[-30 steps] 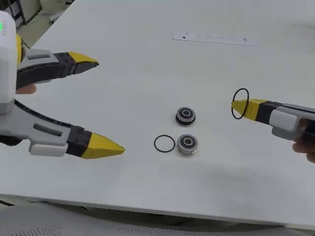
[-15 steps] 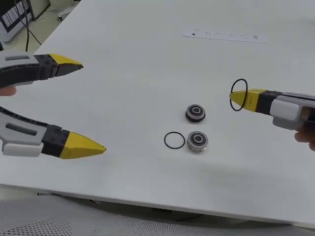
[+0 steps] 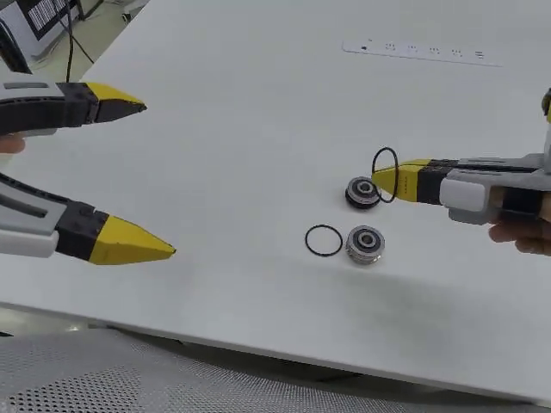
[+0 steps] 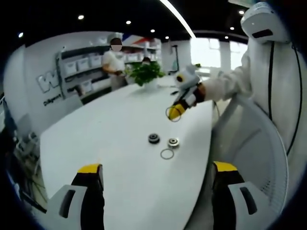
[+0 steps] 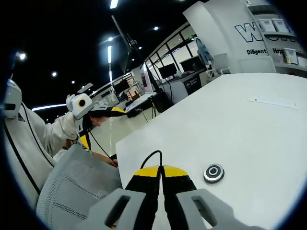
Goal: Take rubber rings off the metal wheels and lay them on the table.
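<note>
1. Change: the right gripper [image 3: 384,181] has come in toward the two wheels. A second ago it hung well off to their right; now its yellow tip sits just beside the far wheel [image 3: 360,193]. The whole head view has also shifted, which is camera movement.
2. Right jaws are pressed together, pinching a thin black rubber ring [image 3: 385,150]. The ring stands upright off the tip, above the table [image 3: 215,129], not yet laid down. The right gripper view shows the same loop [image 5: 149,154] rising from the closed tips.
3. The left gripper [image 3: 159,179] stays spread wide and carries nothing, well apart from the work. Its own view shows both jaws far apart [image 4: 157,166].
4. Reading: this ring is off its wheel but still in transit. The approach suggests it will go down near the wheels, beside the first one.
5. The loose ring [image 3: 306,240] lies flat on the table, just left of the near wheel [image 3: 365,243]; touching or not, I cannot tell.
6. Look of the parts: the rings are very thin, black, round and unkinked. The near wheel shows a bright bare metal edge. The far wheel has a darker outer band, possibly a ring still seated; too small to be sure.
</note>
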The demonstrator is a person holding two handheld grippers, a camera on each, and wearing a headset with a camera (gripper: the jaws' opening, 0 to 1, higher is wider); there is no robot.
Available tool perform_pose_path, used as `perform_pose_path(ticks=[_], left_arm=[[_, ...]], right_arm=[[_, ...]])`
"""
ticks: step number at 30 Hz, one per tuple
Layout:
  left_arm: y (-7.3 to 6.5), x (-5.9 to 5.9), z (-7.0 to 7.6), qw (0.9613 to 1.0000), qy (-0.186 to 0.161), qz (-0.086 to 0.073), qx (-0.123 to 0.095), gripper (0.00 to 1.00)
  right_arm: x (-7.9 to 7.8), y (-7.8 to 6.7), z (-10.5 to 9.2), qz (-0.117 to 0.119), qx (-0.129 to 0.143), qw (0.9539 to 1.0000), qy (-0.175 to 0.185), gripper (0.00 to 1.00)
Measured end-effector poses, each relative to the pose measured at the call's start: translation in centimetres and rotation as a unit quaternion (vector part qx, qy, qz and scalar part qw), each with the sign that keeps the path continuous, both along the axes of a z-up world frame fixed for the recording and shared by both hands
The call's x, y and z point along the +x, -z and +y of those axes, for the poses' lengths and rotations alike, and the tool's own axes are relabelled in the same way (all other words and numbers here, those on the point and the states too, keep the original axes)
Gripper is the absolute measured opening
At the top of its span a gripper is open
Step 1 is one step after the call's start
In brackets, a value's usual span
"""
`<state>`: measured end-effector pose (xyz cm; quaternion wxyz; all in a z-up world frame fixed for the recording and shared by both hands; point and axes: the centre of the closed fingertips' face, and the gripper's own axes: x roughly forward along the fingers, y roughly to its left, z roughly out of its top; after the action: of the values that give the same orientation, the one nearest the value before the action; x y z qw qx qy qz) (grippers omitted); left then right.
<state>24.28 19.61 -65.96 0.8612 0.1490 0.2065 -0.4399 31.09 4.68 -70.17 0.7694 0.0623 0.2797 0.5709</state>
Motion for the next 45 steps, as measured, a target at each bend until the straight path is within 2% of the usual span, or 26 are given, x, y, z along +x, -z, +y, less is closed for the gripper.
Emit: perform_pose_path(ticks=[4,6,11,15,21,31,37,45], left_arm=[[-0.2,0.2,0.1,1.0,0.001,0.003,0.0,0.95],[-0.7,0.5,0.0,0.9998,-0.007,0.005,-0.016,0.95],[-0.6,0.9,-0.3,0.9999,-0.003,0.006,-0.013,0.95],[-0.5,1.1,-0.8,0.9999,0.003,0.007,-0.015,0.95],[-0.1,1.4,-0.9,0.9997,0.003,0.012,-0.023,0.95],[1.0,1.4,-1.1,0.9993,0.001,0.022,-0.029,0.95],[1.9,0.9,-1.7,0.999,0.007,0.032,-0.029,0.96],[2.0,0.7,-1.8,0.9989,0.008,0.034,-0.032,0.97]], right_arm=[[0.1,1.1,0.9,0.012,-0.006,0.9998,-0.012,0.0],[0.3,1.8,1.6,0.022,-0.007,0.9996,-0.017,0.0],[0.2,3.5,2.6,0.035,-0.02,0.9989,-0.026,0.0],[0.0,5.1,2.8,0.041,-0.045,0.9976,-0.032,0.0],[-0.2,6.9,3.1,0.045,-0.071,0.9959,-0.033,0.0],[-0.4,8.2,3.4,0.038,-0.091,0.9947,-0.031,0.0],[-0.5,8.6,3.3,0.036,-0.1,0.9939,-0.032,0.0],[-0.7,8.9,3.3,0.037,-0.105,0.9932,-0.034,0.0]])
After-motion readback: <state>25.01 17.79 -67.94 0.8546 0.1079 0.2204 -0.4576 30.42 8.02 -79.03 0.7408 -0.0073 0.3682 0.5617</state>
